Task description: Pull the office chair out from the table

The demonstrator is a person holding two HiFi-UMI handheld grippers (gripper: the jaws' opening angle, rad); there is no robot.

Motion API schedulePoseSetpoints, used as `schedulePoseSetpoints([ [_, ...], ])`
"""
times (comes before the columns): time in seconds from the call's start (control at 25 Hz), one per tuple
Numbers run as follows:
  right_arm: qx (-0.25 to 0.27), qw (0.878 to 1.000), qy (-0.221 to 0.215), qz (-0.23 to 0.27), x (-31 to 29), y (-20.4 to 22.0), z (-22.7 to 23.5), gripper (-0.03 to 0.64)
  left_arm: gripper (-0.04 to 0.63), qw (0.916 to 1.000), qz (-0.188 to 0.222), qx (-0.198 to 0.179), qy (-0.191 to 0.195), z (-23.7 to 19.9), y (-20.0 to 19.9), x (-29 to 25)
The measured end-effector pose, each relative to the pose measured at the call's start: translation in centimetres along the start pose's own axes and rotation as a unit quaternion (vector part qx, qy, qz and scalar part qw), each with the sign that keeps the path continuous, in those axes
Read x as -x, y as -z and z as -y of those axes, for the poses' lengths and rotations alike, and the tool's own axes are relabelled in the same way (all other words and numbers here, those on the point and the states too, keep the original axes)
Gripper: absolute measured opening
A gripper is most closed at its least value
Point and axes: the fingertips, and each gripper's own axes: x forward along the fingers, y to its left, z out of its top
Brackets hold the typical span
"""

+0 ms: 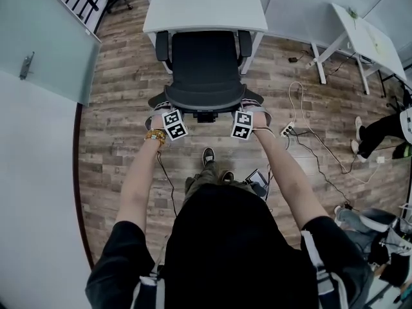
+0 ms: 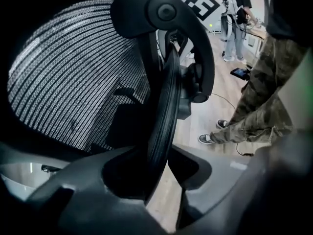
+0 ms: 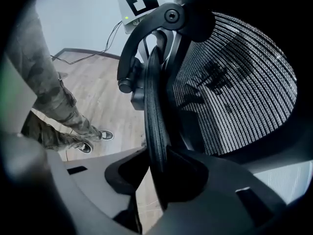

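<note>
A black mesh office chair [image 1: 205, 69] stands at the white table [image 1: 206, 8], its seat partly under the tabletop and its back towards me. My left gripper [image 1: 167, 111] is at the left end of the backrest's top edge, my right gripper [image 1: 247, 111] at the right end. In the left gripper view the backrest's thick rim [image 2: 164, 106] runs between the jaws of the left gripper [image 2: 164, 155], which are closed on it. The right gripper [image 3: 159, 165] holds the rim [image 3: 155, 111] the same way.
My own legs and shoes [image 1: 208, 156] are just behind the chair. Cables and a power strip [image 1: 288, 131] lie on the wood floor to the right. A second white table [image 1: 367, 37] and a seated person [image 1: 380, 131] are at the right, a glass panel [image 1: 38, 37] at the left.
</note>
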Motion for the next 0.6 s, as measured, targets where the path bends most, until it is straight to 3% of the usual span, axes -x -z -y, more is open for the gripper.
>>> schedulePoseSetpoints([
  [0.6,0.011,1.000,0.010,0.009,0.6,-0.3,-1.5,0.094,0.150,0.9990,-0.042,0.013,0.003,1.4,0.6,0.1],
])
